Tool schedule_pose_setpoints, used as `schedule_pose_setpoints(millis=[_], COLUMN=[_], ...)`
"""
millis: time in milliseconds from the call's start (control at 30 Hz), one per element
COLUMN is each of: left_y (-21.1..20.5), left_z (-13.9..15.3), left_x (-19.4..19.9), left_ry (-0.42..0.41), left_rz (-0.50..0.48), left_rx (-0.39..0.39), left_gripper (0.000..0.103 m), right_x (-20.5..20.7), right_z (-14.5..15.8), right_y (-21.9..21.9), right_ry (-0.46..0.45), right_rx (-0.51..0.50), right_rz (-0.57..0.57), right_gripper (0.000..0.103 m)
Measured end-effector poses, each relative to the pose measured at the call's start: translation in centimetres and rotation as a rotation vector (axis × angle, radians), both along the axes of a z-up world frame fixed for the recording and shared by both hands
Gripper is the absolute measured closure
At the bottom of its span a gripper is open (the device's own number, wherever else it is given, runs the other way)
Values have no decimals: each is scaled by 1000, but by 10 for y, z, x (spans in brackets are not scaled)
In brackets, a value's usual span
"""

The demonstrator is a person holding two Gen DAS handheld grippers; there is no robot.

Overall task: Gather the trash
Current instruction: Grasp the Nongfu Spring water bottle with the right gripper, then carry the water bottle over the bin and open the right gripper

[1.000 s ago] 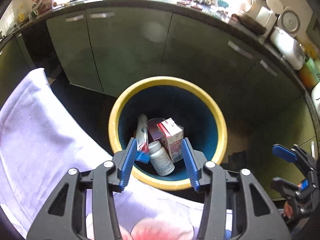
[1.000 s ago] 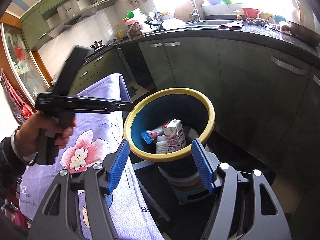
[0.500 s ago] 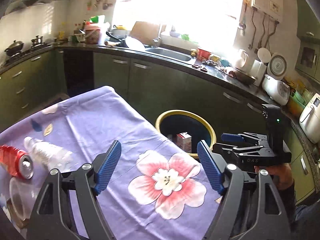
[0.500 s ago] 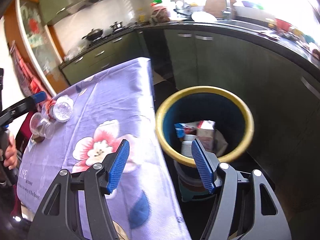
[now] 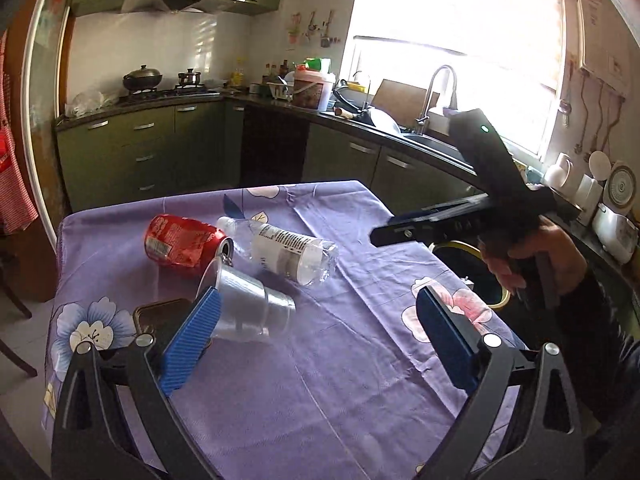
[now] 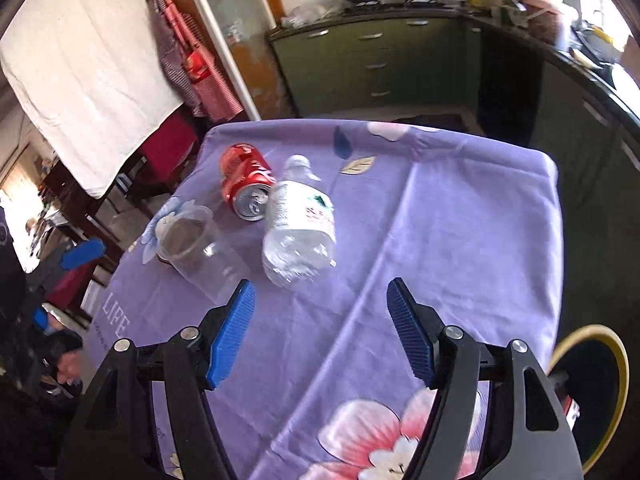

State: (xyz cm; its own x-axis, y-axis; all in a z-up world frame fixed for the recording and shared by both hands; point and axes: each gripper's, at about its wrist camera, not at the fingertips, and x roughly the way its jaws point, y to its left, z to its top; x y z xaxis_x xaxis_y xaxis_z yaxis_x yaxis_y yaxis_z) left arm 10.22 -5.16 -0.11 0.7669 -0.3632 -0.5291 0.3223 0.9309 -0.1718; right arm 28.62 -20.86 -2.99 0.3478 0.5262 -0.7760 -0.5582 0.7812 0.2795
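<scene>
Both views swung from bin (image 6: 618,364) to tablecloth (image 5: 320,360), left claw (image 5: 316,344) and right claw (image 6: 320,332) spread, empty, can (image 5: 180,242), bottle (image 5: 288,250), cup (image 5: 248,306) ahead

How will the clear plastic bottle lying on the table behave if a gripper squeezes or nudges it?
The clear plastic bottle looks empty, so probably light. Its thin walls may buckle under the pads. Lying on its side on the tablecloth, it would likely roll when nudged.
</scene>
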Motion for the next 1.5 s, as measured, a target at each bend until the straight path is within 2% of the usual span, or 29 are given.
schedule_pose_setpoints(millis=[100,233,333,500,567,900,1133,1333,1500], left_y=[4,7,11,18,20,20,15,9,0], left_z=[-5,-8,-10,-11,-12,-17,-18,-20,-20], left_x=[-2,-8,-12,-11,-11,-8,-10,-10,-12], left_ry=[14,13,9,3,3,14,12,15,10], left_rz=[10,8,13,8,9,8,2,-7,-34], left_rx=[-12,-10,-3,-2,-6,-17,-3,2,3], left_gripper=[10,10,10,10,10,10,10,10,10], right_x=[40,82,105,126,130,125,110,86,62], right_z=[0,-19,-35,-55,-60,-80,-76,-52,-30], right_y=[41,75,88,103,109,131,128,80,0], right_ry=[109,275,352,424,437,452,387,352,328], right_rx=[-38,-114,-162,-193,-194,-224,-207,-120,-68], right_rz=[87,128,120,121,129,168,149,104,2], right_gripper=[30,30,30,33,38,37,39,39,39])
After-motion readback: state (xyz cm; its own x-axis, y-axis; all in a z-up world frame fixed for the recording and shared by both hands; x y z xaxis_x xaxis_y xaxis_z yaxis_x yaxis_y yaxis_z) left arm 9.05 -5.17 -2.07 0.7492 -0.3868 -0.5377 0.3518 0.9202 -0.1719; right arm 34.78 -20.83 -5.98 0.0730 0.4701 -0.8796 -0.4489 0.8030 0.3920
